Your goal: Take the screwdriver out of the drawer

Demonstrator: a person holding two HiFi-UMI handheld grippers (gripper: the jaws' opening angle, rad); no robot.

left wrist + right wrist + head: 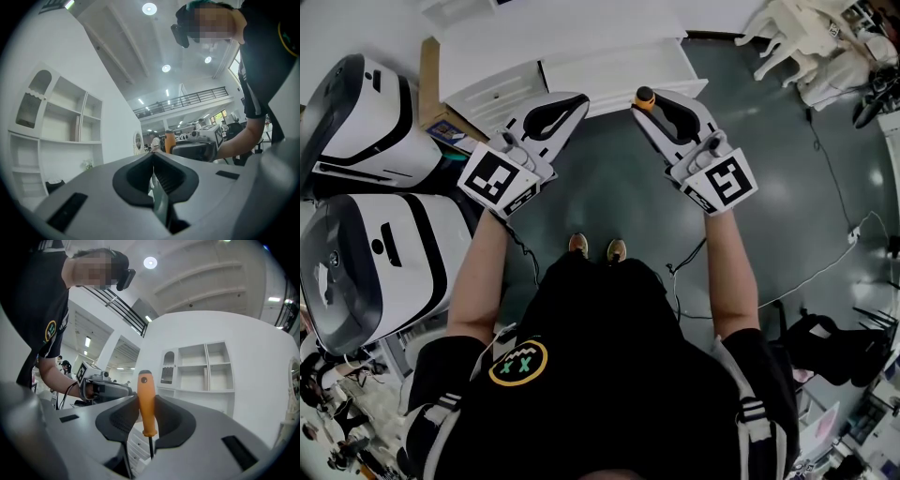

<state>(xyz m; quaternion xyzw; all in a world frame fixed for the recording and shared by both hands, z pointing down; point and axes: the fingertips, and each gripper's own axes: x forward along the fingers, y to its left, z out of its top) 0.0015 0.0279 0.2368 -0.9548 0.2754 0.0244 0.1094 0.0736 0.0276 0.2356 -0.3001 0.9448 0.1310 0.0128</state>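
Note:
The screwdriver [146,404] has an orange handle and a thin metal shaft. It stands upright between the jaws of my right gripper [145,401], which is shut on the handle, shaft pointing down. In the head view the handle's top [645,96] pokes up at the right gripper's [649,111] tip, in front of the white drawer cabinet [581,56]. My left gripper [565,105] is held level beside it, a short gap apart. Its pads meet with nothing between them [153,158]. The orange handle [169,140] also shows in the left gripper view.
Two large white-and-black machines [366,122] [366,262] stand at my left. A white shelf unit [201,371] lines the wall. Cables [825,272] run over the dark floor at the right, with white chairs [806,37] beyond and a black bag [825,347] nearer.

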